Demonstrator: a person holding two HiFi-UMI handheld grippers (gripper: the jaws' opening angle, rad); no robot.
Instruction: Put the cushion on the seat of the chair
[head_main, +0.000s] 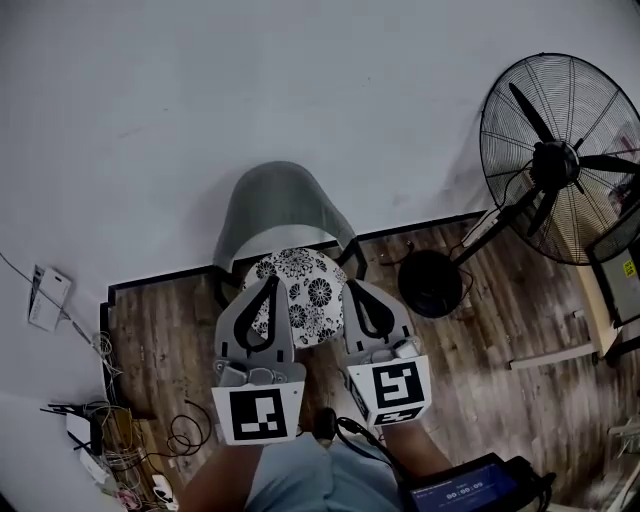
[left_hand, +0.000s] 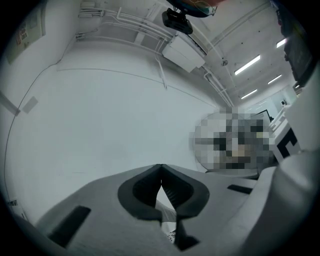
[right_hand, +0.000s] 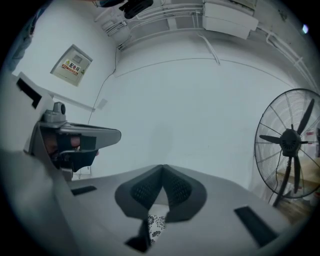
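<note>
A round cushion (head_main: 300, 290) with a black-and-white flower print lies on the seat of the grey chair (head_main: 280, 205), which stands against the white wall. Both grippers hover level above the cushion's near side. My left gripper (head_main: 270, 281) is over its left edge and my right gripper (head_main: 352, 286) over its right edge. In the left gripper view the jaw tips (left_hand: 160, 166) meet with nothing between them. The right gripper's tips (right_hand: 162, 167) also meet on nothing. A sliver of the cushion (right_hand: 155, 223) shows below the jaws.
A large black floor fan (head_main: 560, 160) stands to the right, its round base (head_main: 430, 283) close to the chair. Tangled cables and a power strip (head_main: 110, 440) lie on the wooden floor at the left. A device with a screen (head_main: 460, 490) sits at the bottom right.
</note>
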